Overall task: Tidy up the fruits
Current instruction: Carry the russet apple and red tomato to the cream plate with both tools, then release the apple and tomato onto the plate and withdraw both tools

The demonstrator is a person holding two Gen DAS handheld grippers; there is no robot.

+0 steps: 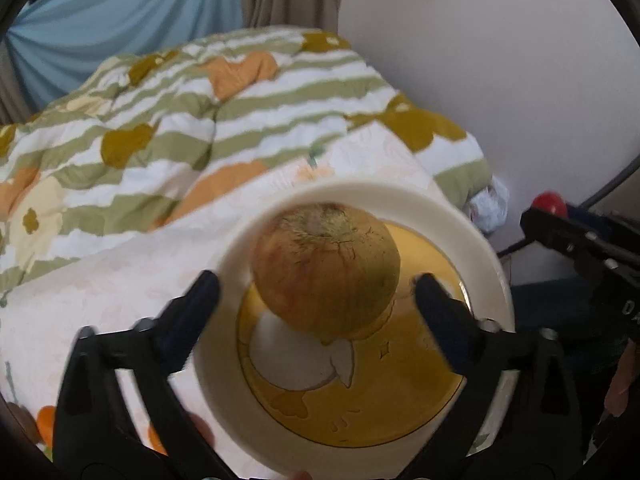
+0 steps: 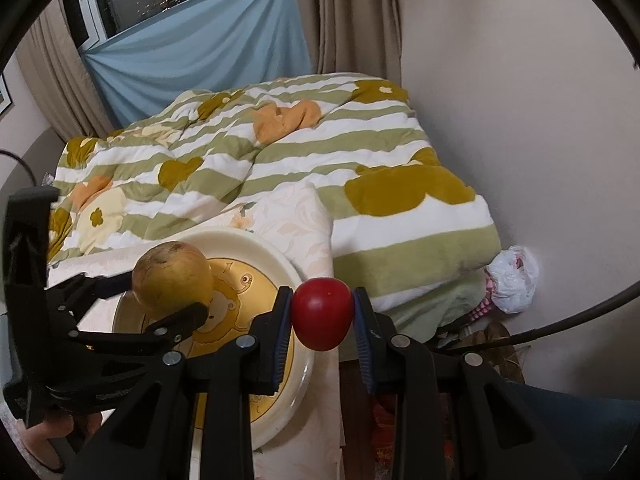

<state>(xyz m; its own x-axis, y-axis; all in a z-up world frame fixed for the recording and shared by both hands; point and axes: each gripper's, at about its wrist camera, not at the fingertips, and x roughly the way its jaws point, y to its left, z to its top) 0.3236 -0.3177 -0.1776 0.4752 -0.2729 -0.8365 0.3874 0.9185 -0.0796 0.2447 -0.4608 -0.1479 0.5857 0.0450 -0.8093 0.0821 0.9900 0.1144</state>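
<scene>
Left gripper (image 1: 316, 292) wide open over the plate (image 1: 452, 216), fingers well clear on either side of the yellow-brown fruit (image 1: 326, 268). No pad touching the skin. Fruit just let go, by the look of it; whether already resting on the plate or a shade above it, hard to say, since the left wrist view is smeared with blur. Seen from the right wrist view, the same fruit (image 2: 172, 276) sits over the far left part of the plate (image 2: 256, 244), between the spread black fingers of the left gripper (image 2: 160, 300).

Right gripper (image 2: 322, 312) clamped on the red fruit (image 2: 322, 314), pads pressing both flanks, fruit held in the air at the near right edge of the plate, over the rim rather than over the middle. Same red fruit (image 1: 550, 202) glimpsed at the right margin of the left wrist view.

Plate itself on a pale cloth (image 2: 304, 236) on the bed, striped quilt (image 2: 280, 160) bunched behind.

Progress, as a judgement: first fruit delivered or as good as delivered; second fruit picked up but not yet placed. Left to do: carry the red fruit inward over the yellow centre of the plate, lower, release beside the first without knocking it. No other loose fruit visible.
</scene>
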